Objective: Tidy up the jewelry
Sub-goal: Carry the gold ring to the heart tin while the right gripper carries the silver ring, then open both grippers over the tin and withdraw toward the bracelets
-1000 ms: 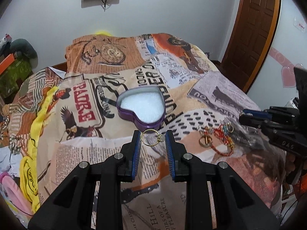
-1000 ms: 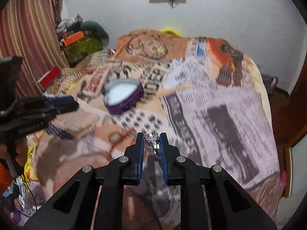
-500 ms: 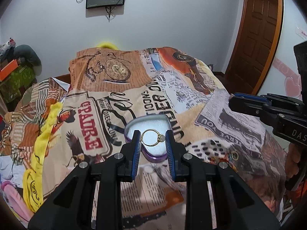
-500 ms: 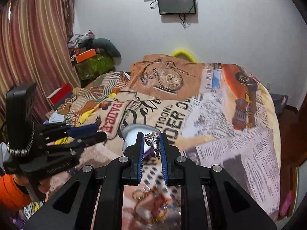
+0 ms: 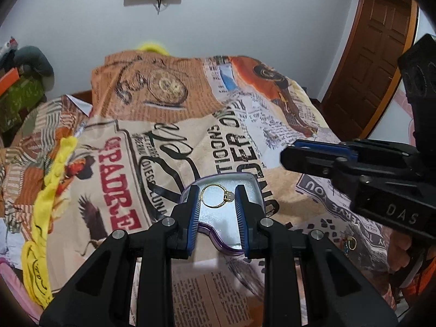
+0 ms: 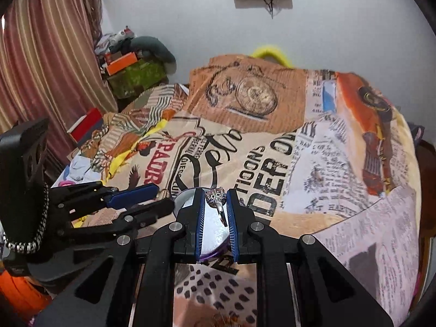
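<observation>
Stretching across both views is the bed [image 5: 245,141], covered in a newspaper-print blanket, and sitting on it is the purple heart-shaped box [image 5: 253,188] with its white lining, the drop-off spot for the jewelry. Over near the right edge, a small heap of remaining jewelry [image 5: 350,241] lies on the blanket.

Left tongs [image 5: 218,200] are closed on a gold ring [image 5: 216,196], pinched flat between the blue pads, hanging right over the far part of the box. Right tongs [image 6: 215,204] are clamped on a silver ring [image 6: 218,201], stone end up, band slanting down toward the camera, also above the box lining.

Both sets of tongs are crowding the same small box, very near each other. A bump between them could knock a ring loose early. And these rings are tiny: let go off-centre or from too high and one may bounce off the lining or clip the rim, then vanish into that busy blanket pattern. The silver ring is held only by its top, so it could swivel as the grip eases.
</observation>
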